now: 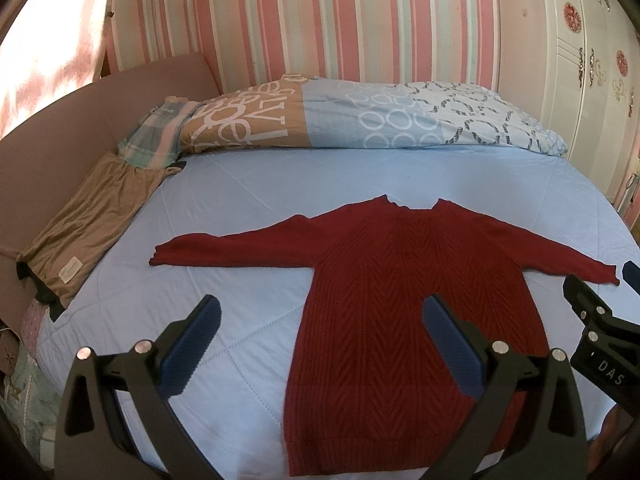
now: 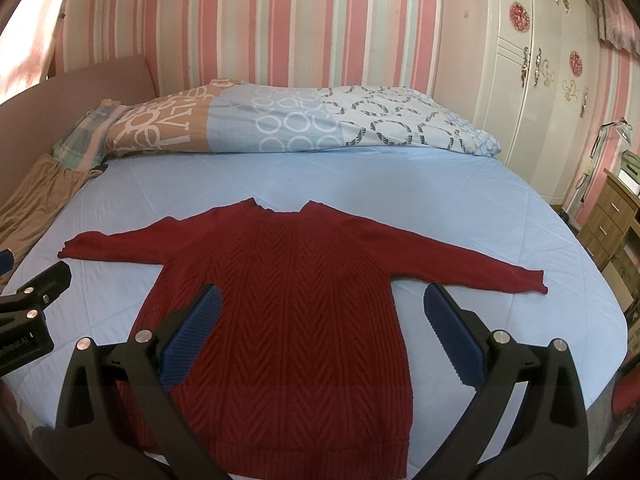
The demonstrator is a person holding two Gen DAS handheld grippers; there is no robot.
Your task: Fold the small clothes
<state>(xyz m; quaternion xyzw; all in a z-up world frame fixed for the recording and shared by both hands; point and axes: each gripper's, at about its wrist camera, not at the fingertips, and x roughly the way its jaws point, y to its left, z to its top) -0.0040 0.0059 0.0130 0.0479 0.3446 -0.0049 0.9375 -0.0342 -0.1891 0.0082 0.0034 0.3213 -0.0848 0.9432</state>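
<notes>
A dark red knitted sweater (image 1: 400, 304) lies flat on the light blue bedspread (image 1: 280, 184), both sleeves spread out, neck toward the pillows. It also shows in the right wrist view (image 2: 296, 312). My left gripper (image 1: 322, 312) is open and empty, held above the sweater's left lower side. My right gripper (image 2: 322, 308) is open and empty, above the sweater's right lower side. Each gripper shows at the edge of the other's view: the right gripper (image 1: 600, 320) and the left gripper (image 2: 32, 304).
A patterned blue and tan duvet (image 1: 360, 120) lies folded along the head of the bed. A tan cloth (image 1: 92, 224) lies at the bed's left edge by the pink headboard (image 1: 60, 128). A white wardrobe (image 2: 540, 80) and wooden drawers (image 2: 608, 220) stand at right.
</notes>
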